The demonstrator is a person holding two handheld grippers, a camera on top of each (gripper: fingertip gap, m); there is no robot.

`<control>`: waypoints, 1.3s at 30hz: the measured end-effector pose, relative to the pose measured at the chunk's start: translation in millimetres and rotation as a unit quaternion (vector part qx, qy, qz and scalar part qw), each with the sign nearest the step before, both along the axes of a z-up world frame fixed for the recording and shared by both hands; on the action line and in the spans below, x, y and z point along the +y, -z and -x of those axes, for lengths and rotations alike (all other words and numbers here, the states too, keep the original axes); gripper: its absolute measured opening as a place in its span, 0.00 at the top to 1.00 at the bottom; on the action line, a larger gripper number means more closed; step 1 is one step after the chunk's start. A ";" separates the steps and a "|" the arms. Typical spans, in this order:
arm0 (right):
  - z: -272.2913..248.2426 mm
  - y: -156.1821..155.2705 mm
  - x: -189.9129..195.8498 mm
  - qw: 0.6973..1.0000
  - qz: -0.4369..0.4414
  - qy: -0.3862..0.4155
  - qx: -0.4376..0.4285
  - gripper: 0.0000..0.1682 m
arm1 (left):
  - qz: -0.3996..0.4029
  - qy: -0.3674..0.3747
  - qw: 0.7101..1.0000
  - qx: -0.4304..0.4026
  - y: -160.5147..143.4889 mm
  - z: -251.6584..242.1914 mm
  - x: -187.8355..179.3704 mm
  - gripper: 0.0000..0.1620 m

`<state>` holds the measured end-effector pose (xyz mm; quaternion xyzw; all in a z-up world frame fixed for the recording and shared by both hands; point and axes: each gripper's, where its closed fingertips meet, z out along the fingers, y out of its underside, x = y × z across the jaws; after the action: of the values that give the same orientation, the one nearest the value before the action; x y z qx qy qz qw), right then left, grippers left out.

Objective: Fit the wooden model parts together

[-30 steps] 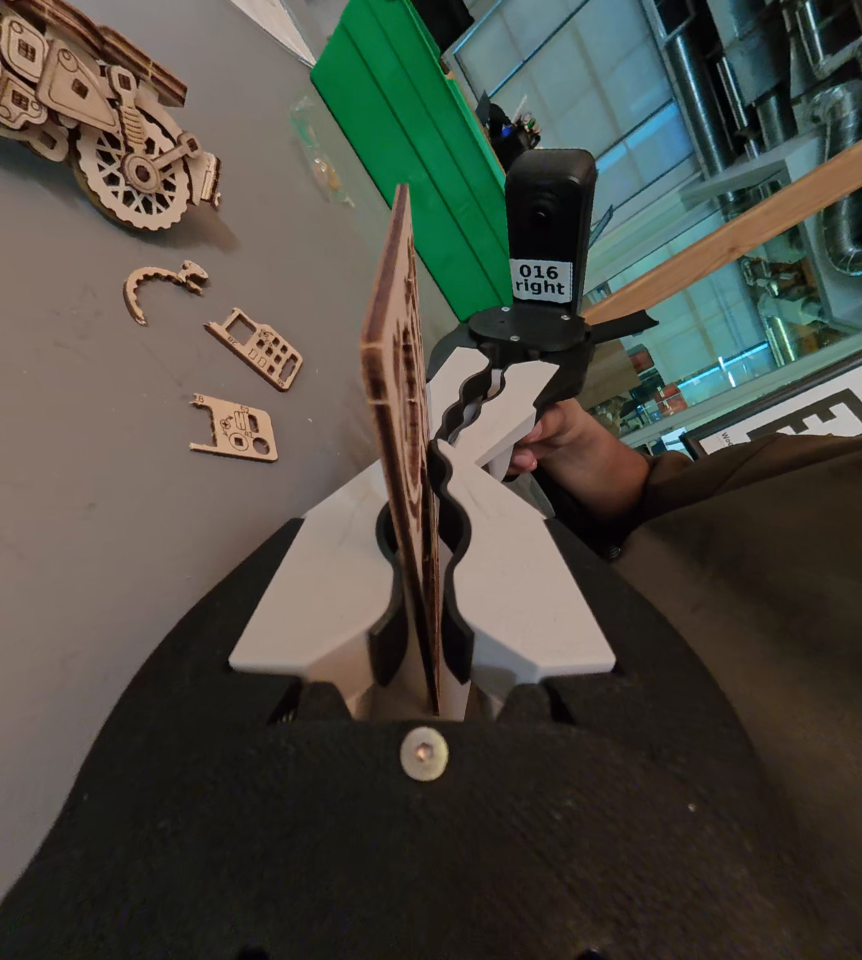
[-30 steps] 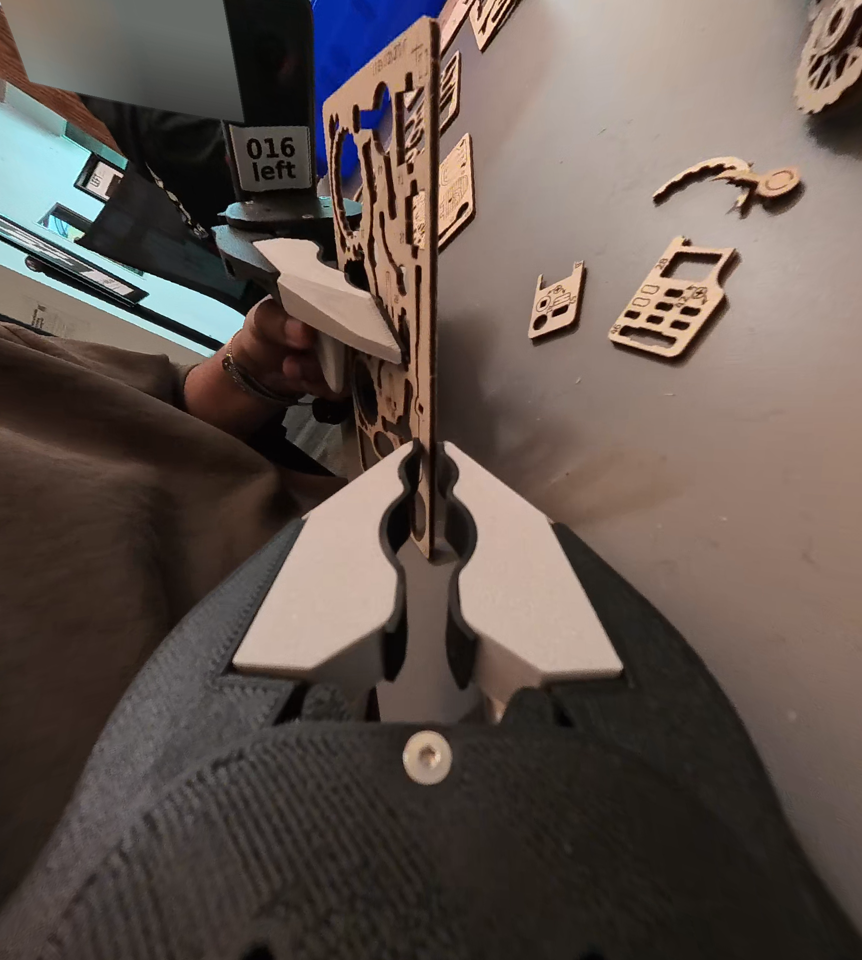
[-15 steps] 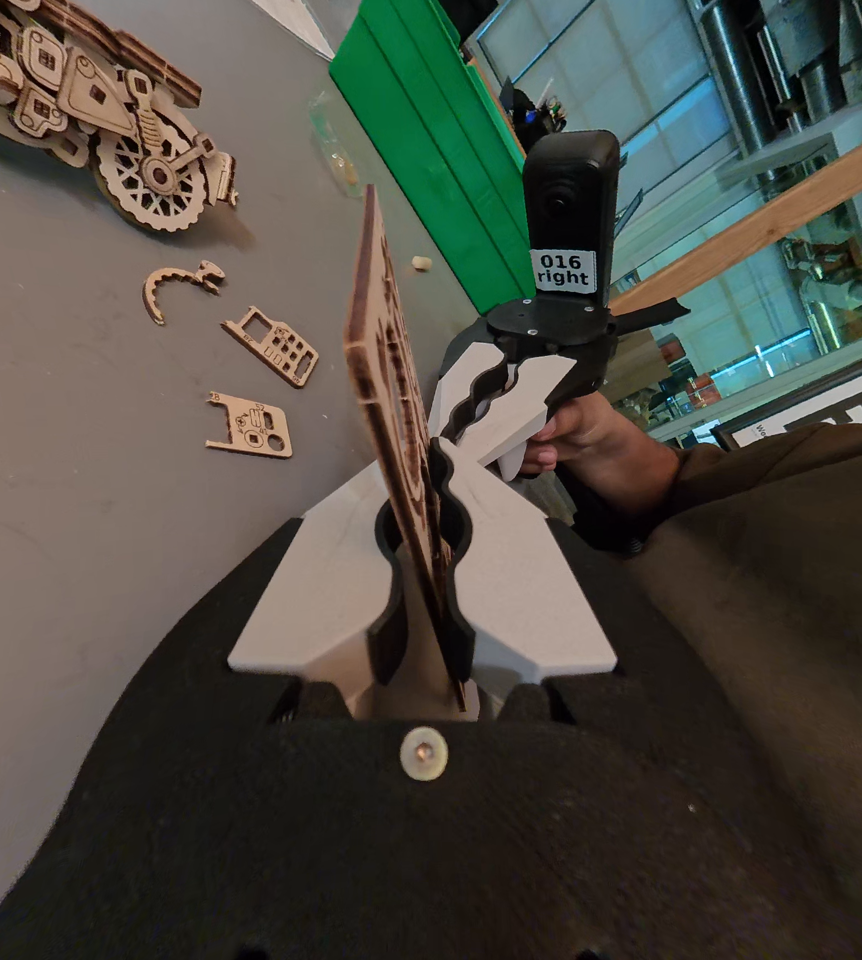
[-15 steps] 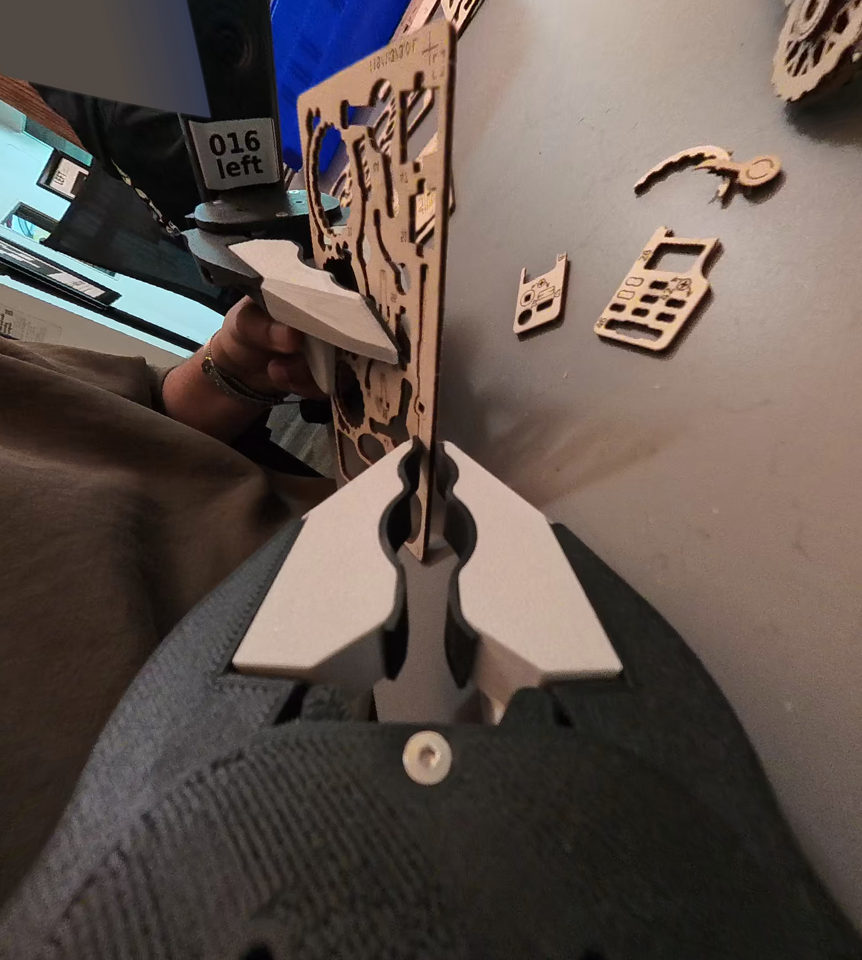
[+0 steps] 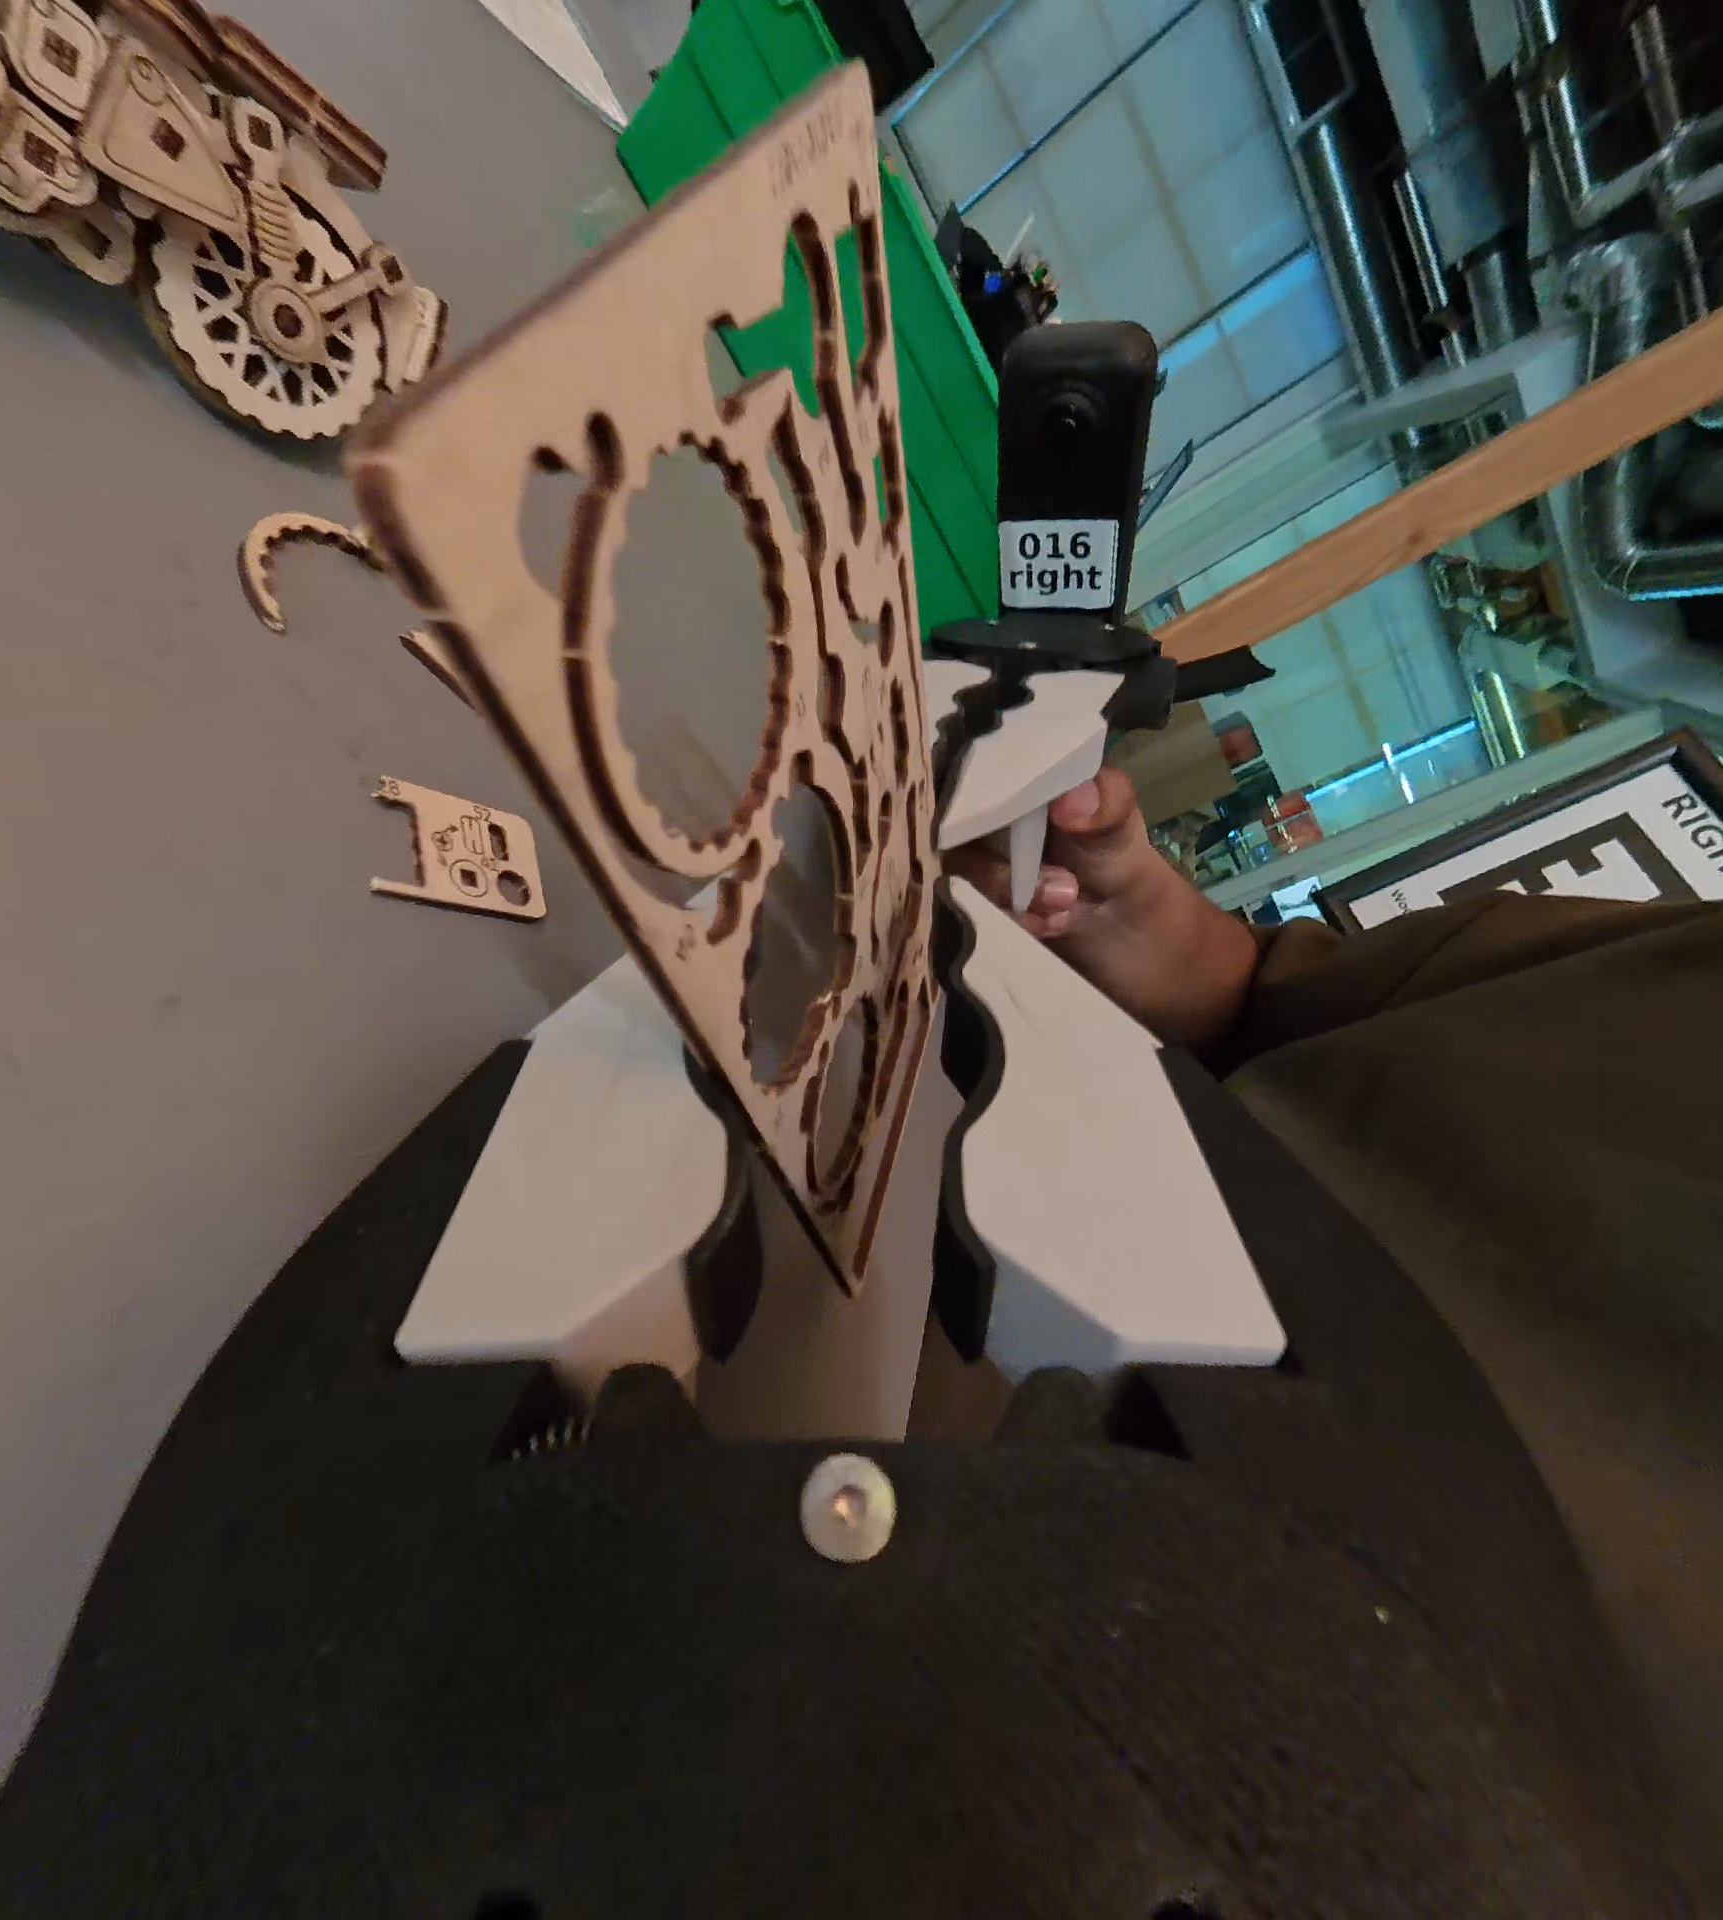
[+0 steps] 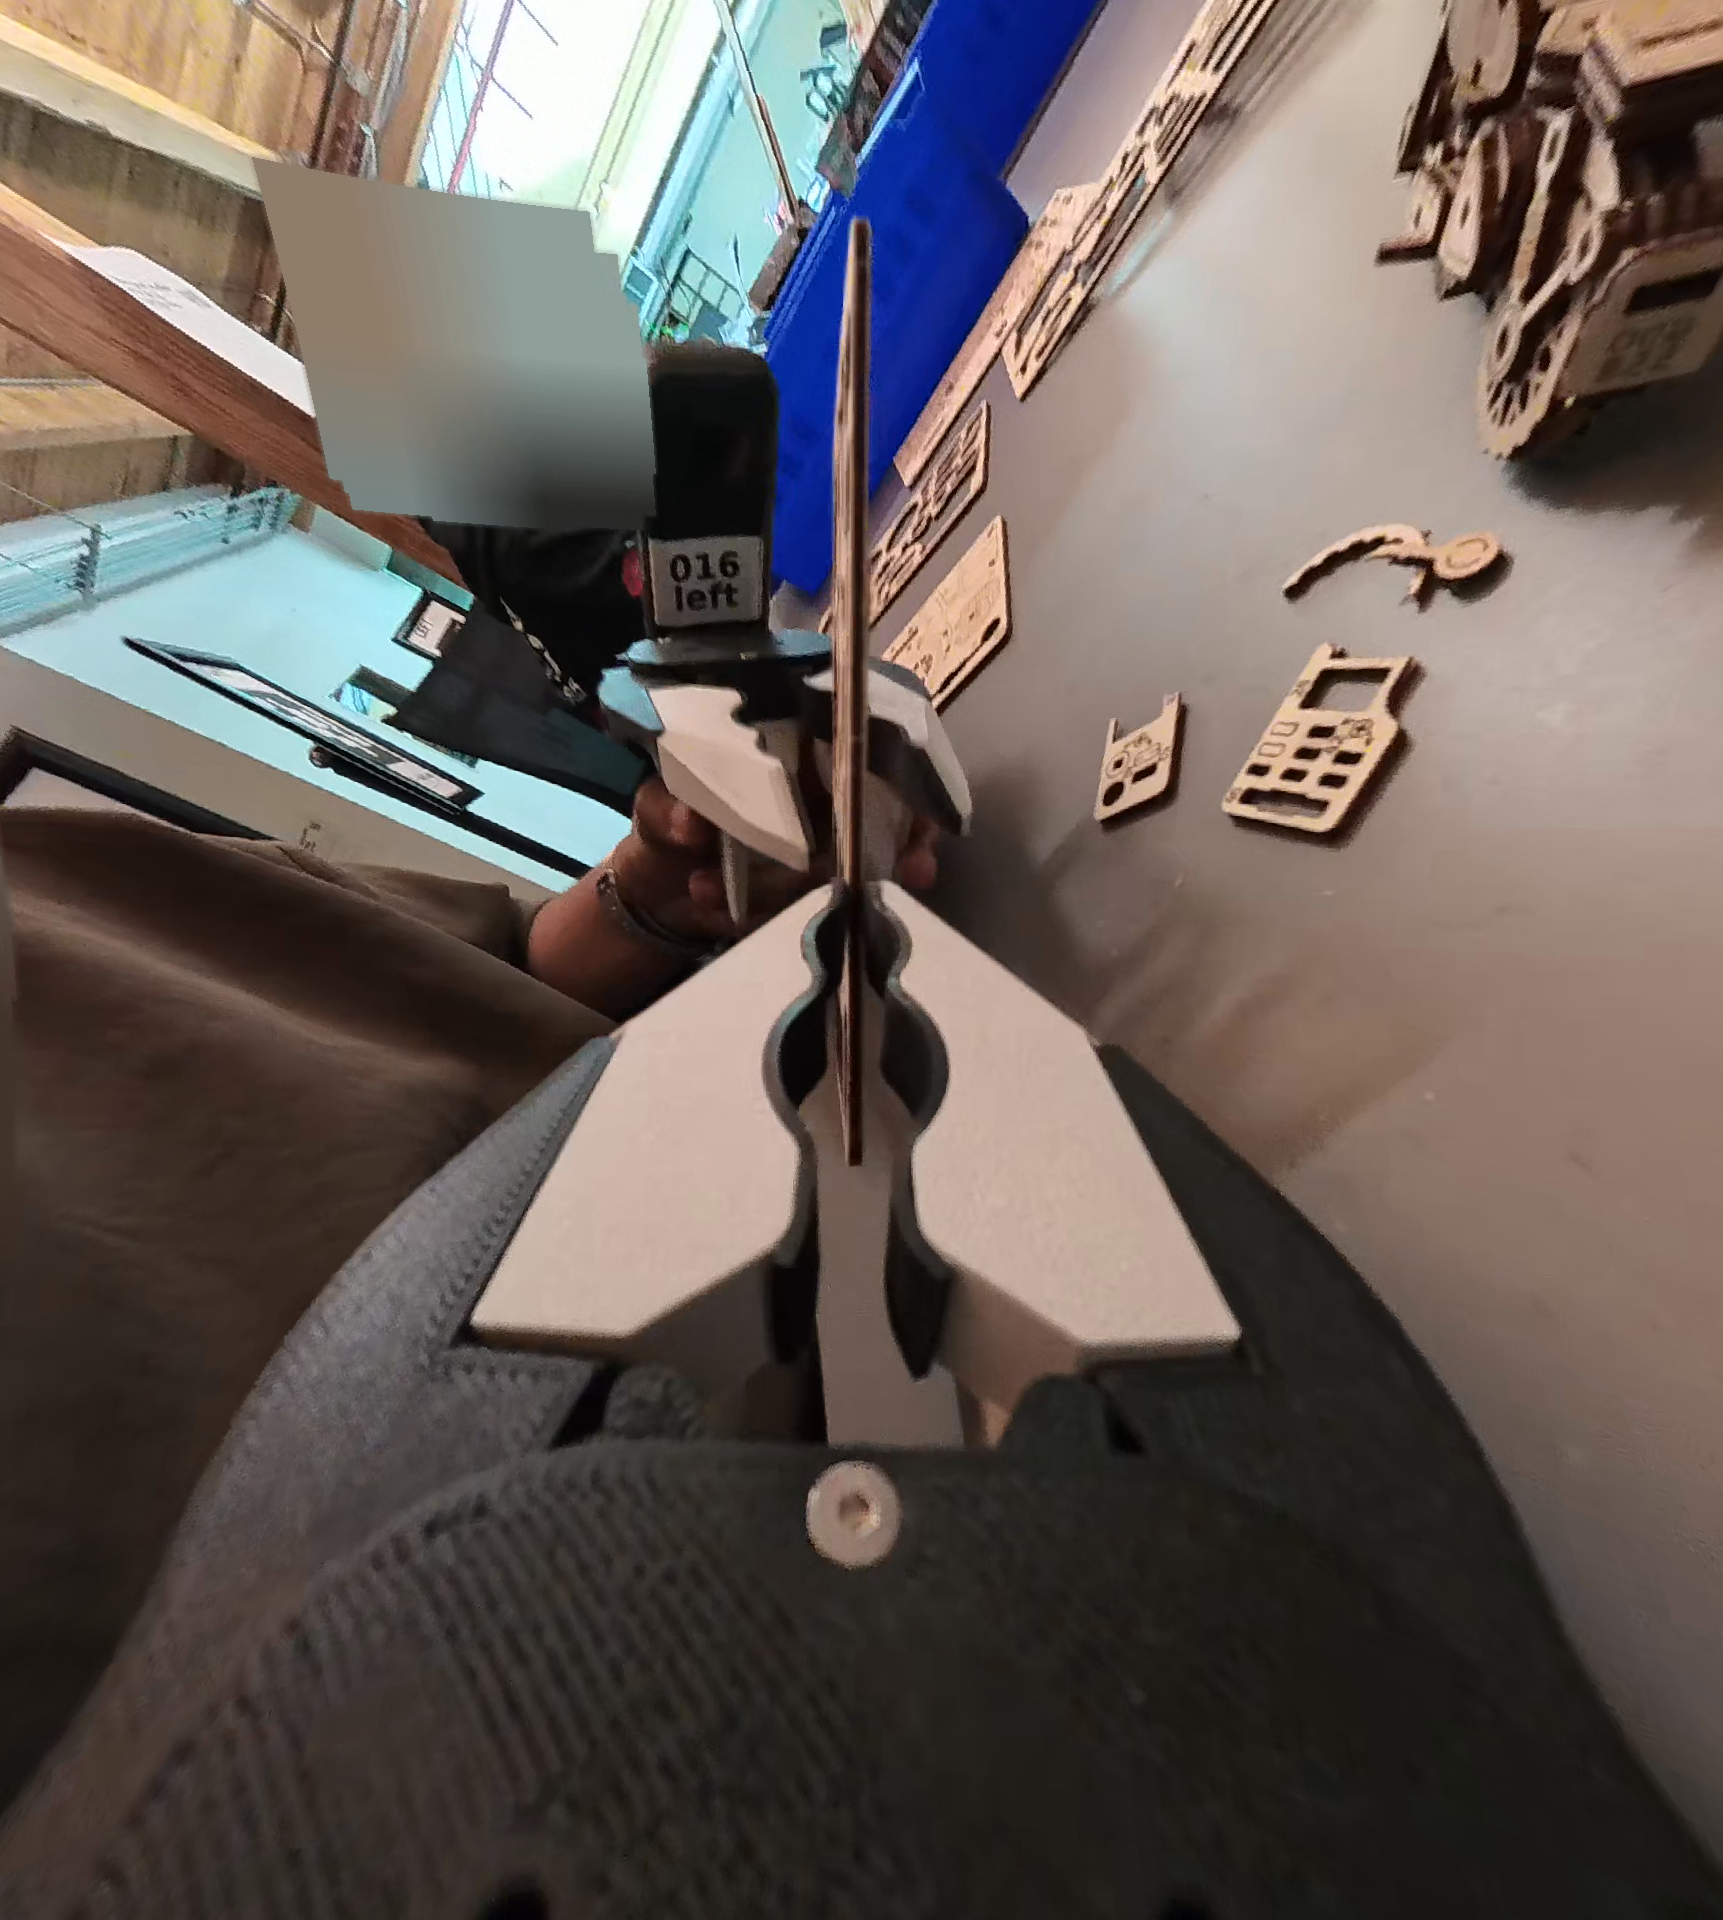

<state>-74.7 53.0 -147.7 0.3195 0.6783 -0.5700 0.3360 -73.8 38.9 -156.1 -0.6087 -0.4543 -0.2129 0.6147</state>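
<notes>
A laser-cut wooden parts sheet with several cut-outs stands upright over the grey table. My right gripper is shut on its edge, which shows edge-on in the right wrist view. My left gripper is open; the sheet's lower corner hangs loose between its fingers, turned at an angle. The right gripper also shows in the left wrist view at the sheet's far edge. The left gripper shows in the right wrist view, jaws apart on either side of the sheet.
On the table lie a small notched plate, a keypad-shaped part, a curved hook part and a built wooden model. More sheets lie by a blue crate. A green crate stands at the table's end. My left and right fingertips are right by each other.
My left gripper has opened and let go of the sheet. The sheet, still held by the right gripper, has turned so its face shows in the left wrist view.
</notes>
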 end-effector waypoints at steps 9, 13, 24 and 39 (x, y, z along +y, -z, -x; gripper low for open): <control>11.8 -3.3 3.1 0.999 0.019 0.032 -0.008 0.98 | -0.052 0.030 0.998 -0.021 -9.4 -7.8 5.8 1.00; 2.9 6.0 -0.2 1.000 -0.008 0.006 -0.011 0.89 | -0.076 0.015 0.997 -0.031 -13.3 -2.5 0.8 1.00; -6.4 12.3 -2.4 0.999 -0.032 -0.018 0.001 0.94 | -0.033 0.005 0.999 0.002 -8.7 -3.1 4.3 1.00; -5.6 16.6 1.6 0.999 -0.043 -0.026 -0.010 0.93 | -0.016 -0.005 1.000 0.025 -8.7 -1.8 2.9 1.00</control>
<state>-69.1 54.6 -164.3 0.3219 0.7067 -0.5280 0.3437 -72.0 41.8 -147.4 -0.6011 -0.4387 -0.2021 0.6367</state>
